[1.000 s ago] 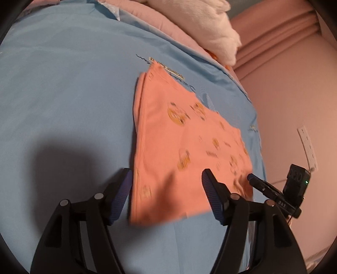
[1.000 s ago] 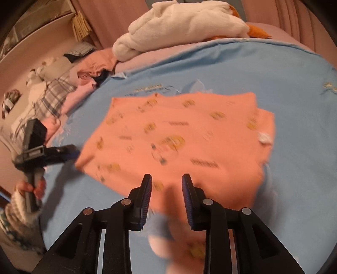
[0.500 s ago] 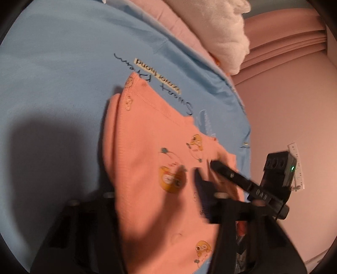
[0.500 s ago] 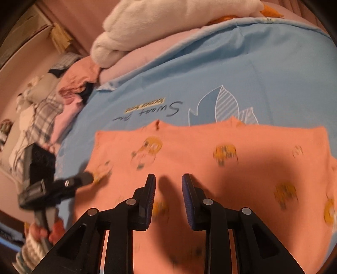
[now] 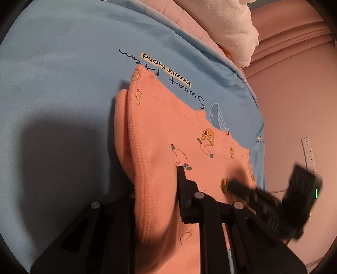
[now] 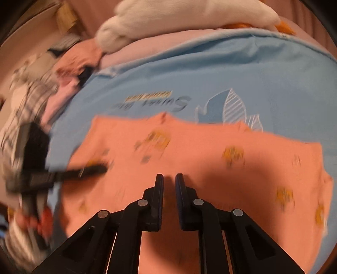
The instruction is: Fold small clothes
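Left wrist view: left gripper has just been closing, pinching the orange printed garment's stitched edge on the blue sheet, while the right gripper, jaws also closing to a narrow gap, hovers over the cloth gripping nothing visible and must likely bite before the fold-over.

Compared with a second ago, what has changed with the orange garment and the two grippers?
Both grippers closed in over the orange garment. The left gripper has just been closing, and the garment's folded edge now lies bunched between its jaws. The right gripper has also just been closing, though cloth between its narrow gap cannot be made out. The garment still lies on the blue sheet, with the white blanket behind.
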`<state>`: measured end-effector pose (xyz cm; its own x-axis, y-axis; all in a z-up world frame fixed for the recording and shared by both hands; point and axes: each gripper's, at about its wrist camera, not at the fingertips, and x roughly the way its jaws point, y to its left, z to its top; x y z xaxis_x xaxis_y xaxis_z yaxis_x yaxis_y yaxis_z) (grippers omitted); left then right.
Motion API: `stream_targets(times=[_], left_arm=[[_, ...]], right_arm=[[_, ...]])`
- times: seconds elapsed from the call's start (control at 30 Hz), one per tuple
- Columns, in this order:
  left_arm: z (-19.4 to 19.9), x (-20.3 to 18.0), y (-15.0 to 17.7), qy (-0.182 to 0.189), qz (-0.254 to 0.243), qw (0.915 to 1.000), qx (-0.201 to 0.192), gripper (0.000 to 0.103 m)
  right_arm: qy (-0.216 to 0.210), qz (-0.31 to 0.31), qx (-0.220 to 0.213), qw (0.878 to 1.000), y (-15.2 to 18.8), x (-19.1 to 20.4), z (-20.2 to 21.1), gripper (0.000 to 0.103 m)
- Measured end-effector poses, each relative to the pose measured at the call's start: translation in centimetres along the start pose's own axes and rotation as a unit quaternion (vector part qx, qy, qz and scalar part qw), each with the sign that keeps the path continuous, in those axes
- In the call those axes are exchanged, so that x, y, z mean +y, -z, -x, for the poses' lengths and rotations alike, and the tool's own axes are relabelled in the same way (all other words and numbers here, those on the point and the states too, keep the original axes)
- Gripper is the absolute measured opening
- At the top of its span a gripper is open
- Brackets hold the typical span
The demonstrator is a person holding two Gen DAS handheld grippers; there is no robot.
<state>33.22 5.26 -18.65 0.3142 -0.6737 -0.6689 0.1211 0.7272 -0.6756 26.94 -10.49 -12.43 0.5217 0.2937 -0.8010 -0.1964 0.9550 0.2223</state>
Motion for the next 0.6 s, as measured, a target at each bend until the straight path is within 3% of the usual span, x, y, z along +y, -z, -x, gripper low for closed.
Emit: stream_targets(times=[0.13,0.3,0.4,0.5,0.6], left_arm=[[-0.2,-0.4,-0.2,-0.011,0.001,0.9999,0.000,0.017],[0.0,-1.5,-0.4,-0.029,0.001,0.9996,-0.003,0.014],[1.2,-2.9,-0.3,-0.031,-0.012,0.9994,-0.014,0.013],[2.3,-5.6,-0.1,-0.037,-0.039,0.9983,-0.021,0.012],[2.6,-9.0,0.2,-0.046,-0.075,0.9958,-0.023,0.012]], right_arm=[[0.025,0.061,0.020,0.998,3.4,2.1,0.6,0.015],[0.042,0.087,0.030,0.995,4.0,2.5,0.0,0.015],[-0.008,0.026,0.027,0.999,2.9,0.8,0.6,0.015],[-0.055,-0.045,-0.009,0.997,2.6,-1.2,1.8,0.015],[-0.122,-0.128,-0.049,0.983,2.4,-4.0,2.8,0.015]])
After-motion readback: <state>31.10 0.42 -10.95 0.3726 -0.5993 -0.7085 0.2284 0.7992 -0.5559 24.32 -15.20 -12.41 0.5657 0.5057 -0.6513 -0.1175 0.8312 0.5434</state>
